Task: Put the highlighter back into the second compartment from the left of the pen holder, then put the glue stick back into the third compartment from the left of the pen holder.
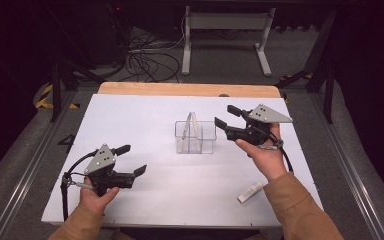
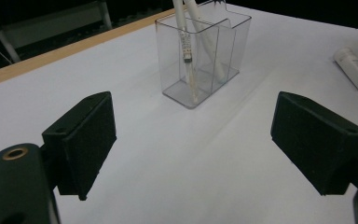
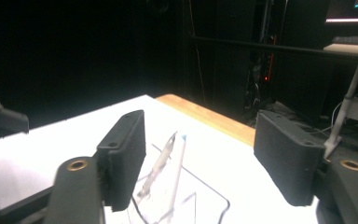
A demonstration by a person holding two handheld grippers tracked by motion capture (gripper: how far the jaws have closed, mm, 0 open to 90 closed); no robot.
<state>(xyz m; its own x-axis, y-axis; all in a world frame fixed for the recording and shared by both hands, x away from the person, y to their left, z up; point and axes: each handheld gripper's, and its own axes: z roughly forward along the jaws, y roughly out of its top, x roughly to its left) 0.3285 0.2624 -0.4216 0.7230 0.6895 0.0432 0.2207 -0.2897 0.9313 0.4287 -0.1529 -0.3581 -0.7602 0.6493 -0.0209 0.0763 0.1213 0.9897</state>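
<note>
Honestly, the right gripper (image 1: 225,116) hangs spread and empty just beside the clear holder (image 1: 195,137) mid-tabletop, two pens (image 1: 192,125) inside; a careless swing could tip it.

Your bench (image 1: 145,115) carries a white sheet, with a strip of bare wood showing along the far edge. A clear two-compartment holder (image 1: 195,137) stands upright near the middle, slightly right of centre. White pens (image 1: 192,126) lean inside it, their tips above the rim. A small white tube (image 1: 249,192) lies flat near your front right corner, well apart from the holder.
</note>
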